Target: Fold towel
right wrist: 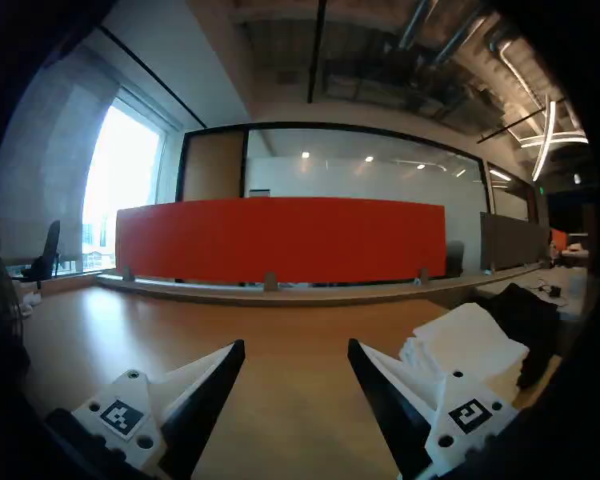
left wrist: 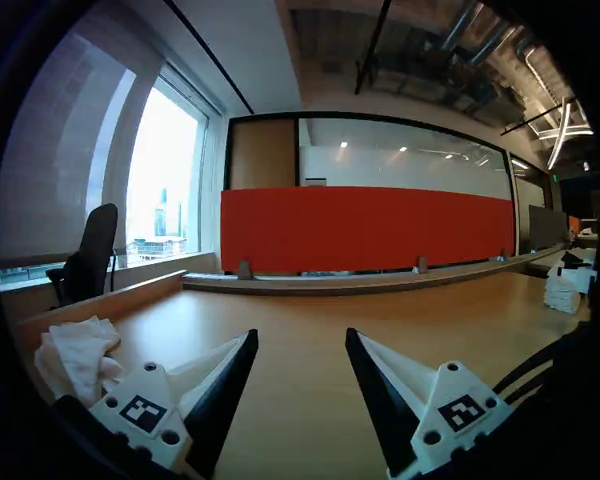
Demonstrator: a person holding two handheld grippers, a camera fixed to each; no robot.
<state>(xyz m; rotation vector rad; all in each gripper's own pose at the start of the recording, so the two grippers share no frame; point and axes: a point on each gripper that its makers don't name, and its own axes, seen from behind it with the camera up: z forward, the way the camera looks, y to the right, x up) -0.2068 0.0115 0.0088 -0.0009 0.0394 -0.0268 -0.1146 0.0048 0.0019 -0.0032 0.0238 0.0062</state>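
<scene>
The left gripper view sits low over the table [left wrist: 316, 304], looking level along the left tongs [left wrist: 300, 332] at the red partition [left wrist: 364, 228], with the window [left wrist: 160, 200] close on its left. The right gripper view is just as low and faces the same partition past the right tongs [right wrist: 296, 342]; there the window lies farther off. Both views share the table, the partition, the window and the ceiling [left wrist: 428, 48].

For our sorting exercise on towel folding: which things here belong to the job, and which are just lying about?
Job: crumpled towel; stack of folded towels; table.
Lying about: office chair; red screen; black bundle.
</scene>
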